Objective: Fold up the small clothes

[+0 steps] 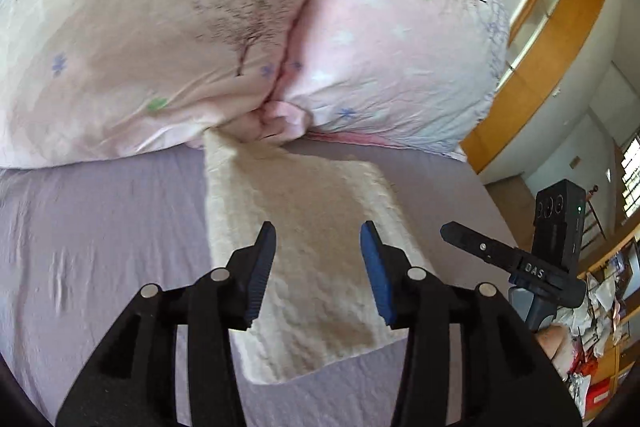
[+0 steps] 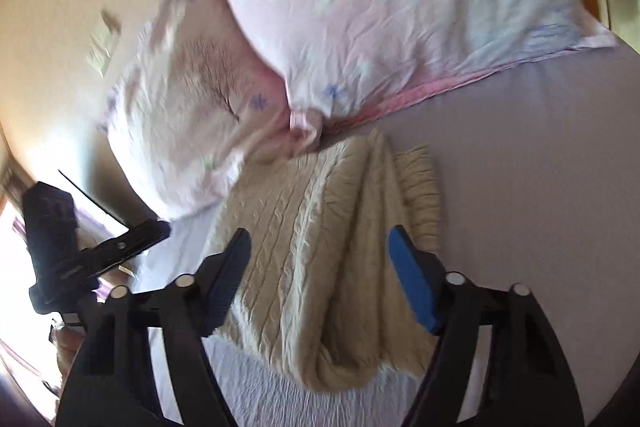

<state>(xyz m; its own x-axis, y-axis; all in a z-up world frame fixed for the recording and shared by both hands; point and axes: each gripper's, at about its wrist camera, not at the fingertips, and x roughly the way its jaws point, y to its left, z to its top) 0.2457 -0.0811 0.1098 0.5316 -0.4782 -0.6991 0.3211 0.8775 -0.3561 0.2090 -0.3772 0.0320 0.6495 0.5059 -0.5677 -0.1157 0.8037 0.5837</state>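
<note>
A cream cable-knit sweater (image 1: 304, 227) lies folded in a long strip on the lilac bed sheet (image 1: 100, 227), its far end against the pillows. My left gripper (image 1: 318, 247) is open and empty, held above the sweater's middle. In the right wrist view the sweater (image 2: 304, 247) shows a ribbed cuff or hem (image 2: 418, 187) at its right side. My right gripper (image 2: 320, 259) is open and empty, above the sweater's near half. The right gripper also shows at the right of the left wrist view (image 1: 500, 255), and the left gripper at the left of the right wrist view (image 2: 120, 247).
Two pale pink pillows with tree and flower prints (image 1: 160, 39) (image 1: 392, 43) lie at the head of the bed. Wooden shelving (image 1: 560, 27) stands to the right, with cluttered shelves (image 1: 600, 327) lower right. A cream wall (image 2: 60, 7) is behind the pillows.
</note>
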